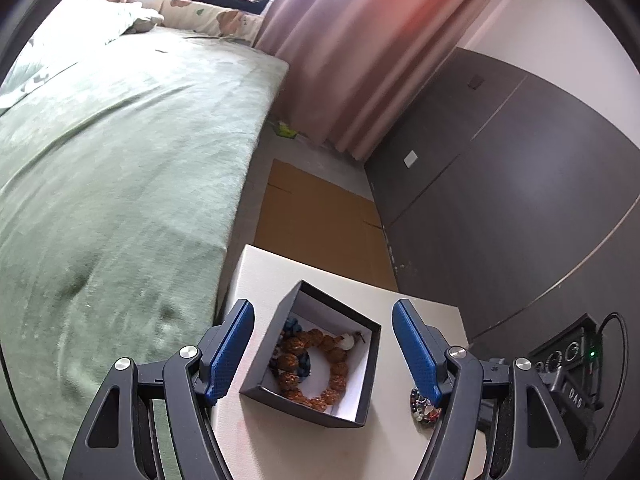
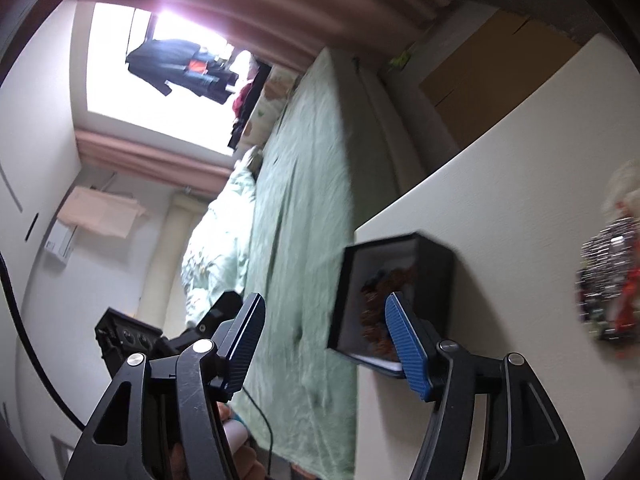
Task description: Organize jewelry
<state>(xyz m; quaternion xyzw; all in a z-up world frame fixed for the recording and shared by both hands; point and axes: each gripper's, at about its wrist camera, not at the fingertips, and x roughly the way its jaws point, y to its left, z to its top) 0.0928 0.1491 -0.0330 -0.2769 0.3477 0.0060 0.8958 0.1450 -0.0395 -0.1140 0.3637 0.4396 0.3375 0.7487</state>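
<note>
A small black box [image 1: 362, 380] with a white inside stands on the white table [image 1: 272, 280]. In it lie a brown bead bracelet [image 1: 312, 364] and a blue piece [image 1: 304, 362]. My left gripper [image 1: 323, 350] is open and empty, its pads spread either side of the box, above it. A small multicoloured bead piece [image 1: 425, 406] lies on the table right of the box, by the right pad. In the tilted right wrist view my right gripper [image 2: 324, 344] is open and empty, beside the box [image 2: 436, 280]. A blurred glittery red and white item [image 2: 612, 280] lies further along the table.
A bed with a green cover [image 1: 120, 168] runs along the table's left. Flat cardboard [image 1: 320, 216] lies on the floor beyond the table. A dark grey wardrobe [image 1: 520, 184] stands on the right and pink curtains [image 1: 360, 40] at the back. The other gripper's body [image 1: 572, 364] is at the right.
</note>
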